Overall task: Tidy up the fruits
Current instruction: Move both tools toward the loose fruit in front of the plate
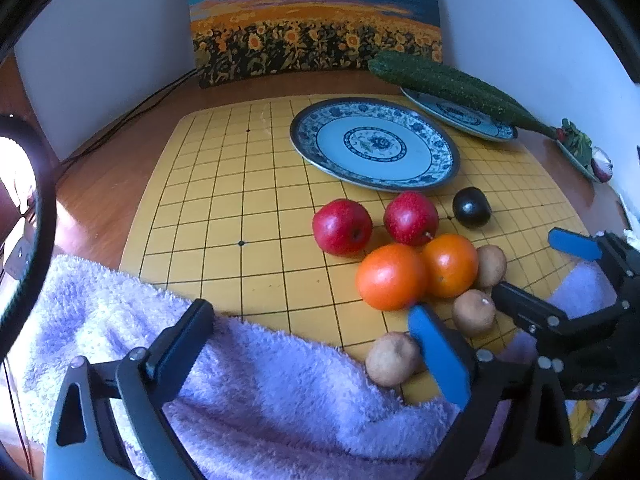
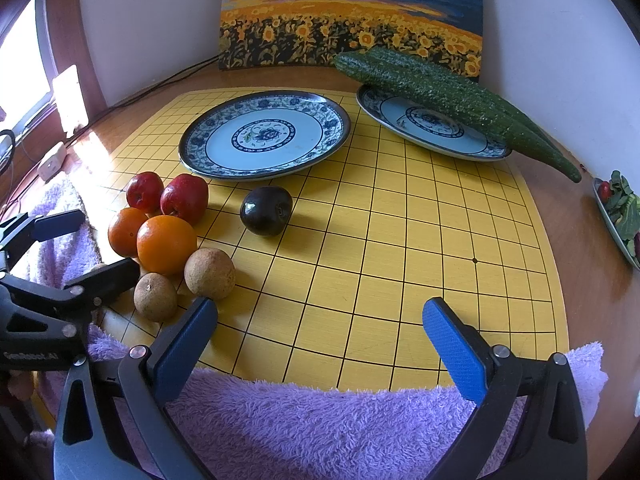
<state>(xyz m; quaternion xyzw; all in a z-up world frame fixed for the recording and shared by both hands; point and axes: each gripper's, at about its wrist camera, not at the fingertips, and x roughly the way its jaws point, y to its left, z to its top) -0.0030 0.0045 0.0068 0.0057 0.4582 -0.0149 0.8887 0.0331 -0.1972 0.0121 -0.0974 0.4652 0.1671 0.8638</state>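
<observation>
Yellow grid board [image 2: 400,240]: fruit cluster [image 2: 168,236] near-left, stems mixed; both hand-held grippers [image 2: 320,344] open, empty.

Home table [image 2: 560,240] — plates [image 2: 264,136], sunflower painting [image 2: 352,12].

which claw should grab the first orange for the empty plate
Left. The left claw is open with the front orange just ahead; the right claw faces bare board.

2 apples [image 2: 168,196] counted, 2 oranges [image 2: 154,240], 3 brown fruits [image 2: 209,274], 1 plum [image 2: 266,211], 2 plates [image 2: 208,152], 2 cucumbers [image 2: 440,92].
</observation>
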